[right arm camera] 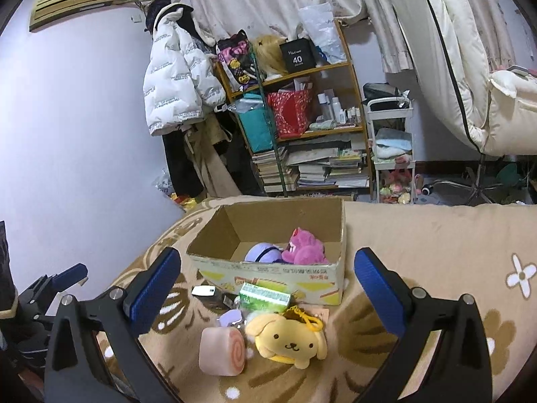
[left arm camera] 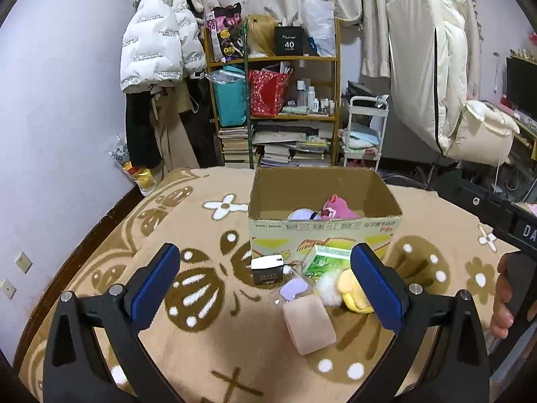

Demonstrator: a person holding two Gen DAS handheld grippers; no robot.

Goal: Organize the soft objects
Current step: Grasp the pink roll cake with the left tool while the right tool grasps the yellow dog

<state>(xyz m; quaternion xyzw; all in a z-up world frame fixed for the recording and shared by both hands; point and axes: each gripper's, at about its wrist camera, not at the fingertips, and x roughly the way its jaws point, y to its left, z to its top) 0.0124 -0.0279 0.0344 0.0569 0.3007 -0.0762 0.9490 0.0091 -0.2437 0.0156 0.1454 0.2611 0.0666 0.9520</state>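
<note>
The cardboard box (right arm camera: 268, 270) is holding a pink plush (right arm camera: 303, 248) and a half-hidden purple ball (right arm camera: 261, 252); the left gripper (left arm camera: 265, 282) and right gripper (right arm camera: 265, 288) are gaping wide, empty.

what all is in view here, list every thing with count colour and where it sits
cardboard box: 1, brown, open, on the blanket
pink plush: 1, pink, inside the box
purple plush: 1, lilac and white, inside the box beside the pink one
yellow dog plush: 1, yellow, on the blanket in front of the box
pink roll: 1, pale pink with a spiral end, left of the dog plush
green packet: 1, green and white, against the box front
black box: 1, black with a white top, in front of the cardboard box
blanket: 1, tan with brown and white pattern
bookshelf: 1, wooden, by the far wall
white jacket: 1, hanging left of the shelf
left gripper: 1, black with blue pads, open
right gripper: 1, same, open
</note>
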